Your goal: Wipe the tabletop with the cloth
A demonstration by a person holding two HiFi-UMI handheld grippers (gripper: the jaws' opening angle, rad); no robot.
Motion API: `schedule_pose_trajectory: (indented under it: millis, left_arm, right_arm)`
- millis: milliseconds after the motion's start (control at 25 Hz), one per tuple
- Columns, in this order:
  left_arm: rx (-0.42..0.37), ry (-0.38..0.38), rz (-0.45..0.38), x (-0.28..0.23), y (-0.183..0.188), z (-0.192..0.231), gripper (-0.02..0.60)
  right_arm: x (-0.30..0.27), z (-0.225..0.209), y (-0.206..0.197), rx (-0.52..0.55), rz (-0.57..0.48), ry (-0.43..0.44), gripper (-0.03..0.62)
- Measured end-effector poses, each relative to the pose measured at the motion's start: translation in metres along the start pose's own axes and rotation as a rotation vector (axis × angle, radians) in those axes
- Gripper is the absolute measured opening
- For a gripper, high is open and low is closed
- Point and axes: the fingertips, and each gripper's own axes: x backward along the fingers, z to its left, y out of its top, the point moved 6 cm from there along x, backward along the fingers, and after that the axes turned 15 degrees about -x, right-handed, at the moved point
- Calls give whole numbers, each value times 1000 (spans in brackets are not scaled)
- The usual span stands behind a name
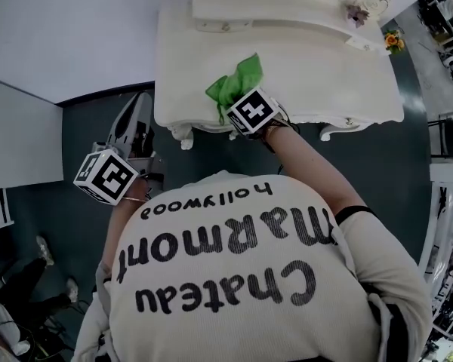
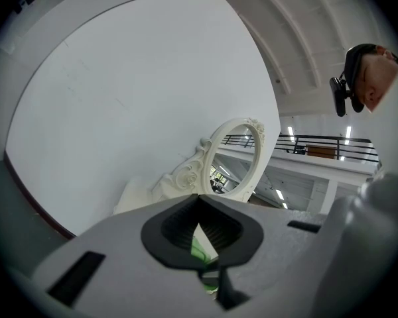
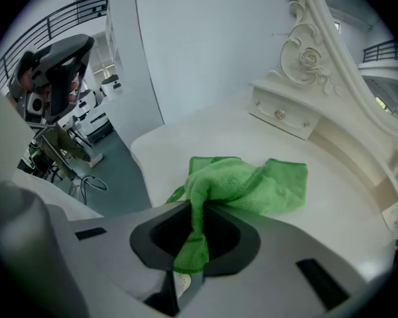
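**White dressing table with the cloth pinched at its front edge**

Cream-white and ornate, the table fills the upper middle of the head view. It stands against a plain pale wall, with dark floor around it. An oval carved mirror rises at the back, and a small knobbed drawer unit sits beneath it. A little spray of orange flowers lies toward the upper right. Most of the tabletop looks bare and matte, so I judge there is an open run for wiping.

My right gripper is clamped on the green cloth. One twisted corner runs down between the jaws, and the rest fans out flat on the tabletop just ahead. In the head view this is at the table's front edge, left of centre. I read that grip as deliberate: holding a corner low lets the body of the cloth drag across the surface.

My left gripper hangs at the left of the head view, over the floor and well apart from the table. Its jaws are together and hold nothing. I think it is parked there to stay out of the sweep.
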Motion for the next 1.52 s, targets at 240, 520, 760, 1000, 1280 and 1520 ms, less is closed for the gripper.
schedule_pose_trajectory:
  millis: [240, 520, 760, 1000, 1280, 1520]
  left_arm:
    - [26, 12, 14, -6, -17, -23, 8]
    - [20, 15, 15, -12, -22, -50, 8]
    - [28, 21, 29, -12, -31, -68, 8]
    - [37, 32, 51, -8, -42, -79, 8]
    - [65, 22, 78, -11, -56, -95, 8]
    - [63, 13, 90, -7, -61, -105, 8]
  right_arm:
    - [9, -19, -13, 13, -1, -2, 64]
    - [24, -42, -29, -9, -23, -13, 64]
    - [33, -58, -41, -44, -41, -11, 64]
    - [45, -81, -53, -124, -72, 8, 64]
    - [58, -103, -67, -164, -97, -18, 64]
    - [70, -122, -83, -200, -103, -49, 64]
